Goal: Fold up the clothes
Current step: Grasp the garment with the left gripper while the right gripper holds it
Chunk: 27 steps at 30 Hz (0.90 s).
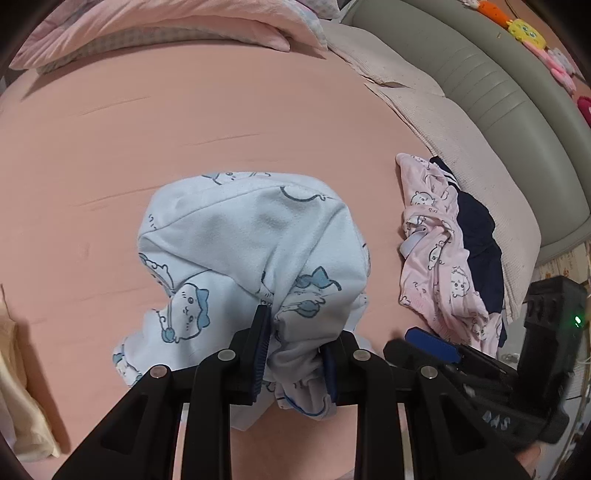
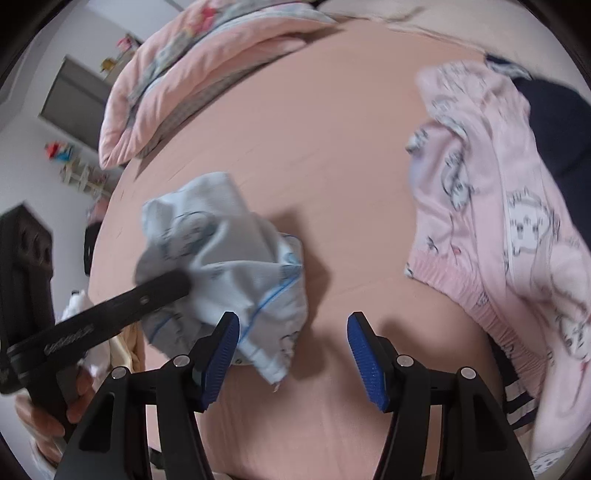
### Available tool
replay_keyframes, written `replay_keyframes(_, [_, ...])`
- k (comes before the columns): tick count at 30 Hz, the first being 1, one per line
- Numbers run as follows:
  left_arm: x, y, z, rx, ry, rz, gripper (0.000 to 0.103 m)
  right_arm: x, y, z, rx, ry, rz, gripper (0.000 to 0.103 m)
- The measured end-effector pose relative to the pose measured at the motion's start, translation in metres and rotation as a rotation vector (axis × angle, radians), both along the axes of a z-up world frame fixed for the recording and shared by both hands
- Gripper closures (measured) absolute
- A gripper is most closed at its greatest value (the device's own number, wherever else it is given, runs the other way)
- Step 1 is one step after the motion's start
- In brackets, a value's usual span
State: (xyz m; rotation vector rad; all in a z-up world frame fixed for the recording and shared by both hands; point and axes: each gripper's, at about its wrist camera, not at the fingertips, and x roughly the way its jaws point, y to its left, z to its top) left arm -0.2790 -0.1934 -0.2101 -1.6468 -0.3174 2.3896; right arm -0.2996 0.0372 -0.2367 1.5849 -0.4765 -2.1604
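A light blue cartoon-print garment (image 1: 243, 251) is bunched up on the pink bed sheet. My left gripper (image 1: 295, 350) is shut on a gathered part of it near its lower edge. In the right wrist view the same blue garment (image 2: 229, 266) hangs bunched from the left gripper's finger (image 2: 122, 306). My right gripper (image 2: 293, 354) is open and empty above the sheet, just right of the garment. A pink cartoon-print garment (image 1: 436, 251) lies crumpled to the right, and shows in the right wrist view (image 2: 509, 221).
A dark navy garment (image 1: 480, 243) lies under the pink one. A pink quilt (image 1: 166, 29) sits at the far side of the bed. A grey padded headboard (image 1: 498, 92) and beige pillow (image 1: 461, 140) run along the right. Cream cloth (image 1: 14, 387) lies at left.
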Motion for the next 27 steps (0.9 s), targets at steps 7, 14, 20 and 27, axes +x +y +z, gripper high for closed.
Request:
replay_keyframes(7, [0.004, -0.004, 0.002, -0.029, 0.011, 0.006, 0.08, -0.005, 0.003, -0.025, -0.031, -0.071, -0.064, 0.042])
replay_keyframes(14, [0.01, -0.015, 0.003, -0.042, 0.008, 0.037, 0.08, -0.008, -0.017, -0.039, -0.09, -0.105, -0.026, 0.042])
replay_keyframes(20, [0.016, -0.029, 0.004, -0.053, 0.01, 0.072, 0.08, -0.008, -0.029, -0.043, -0.184, -0.117, -0.023, 0.042])
replay_keyframes(27, [0.021, -0.049, 0.008, -0.065, 0.005, 0.117, 0.08, -0.004, -0.047, -0.026, -0.253, -0.057, 0.019, 0.062])
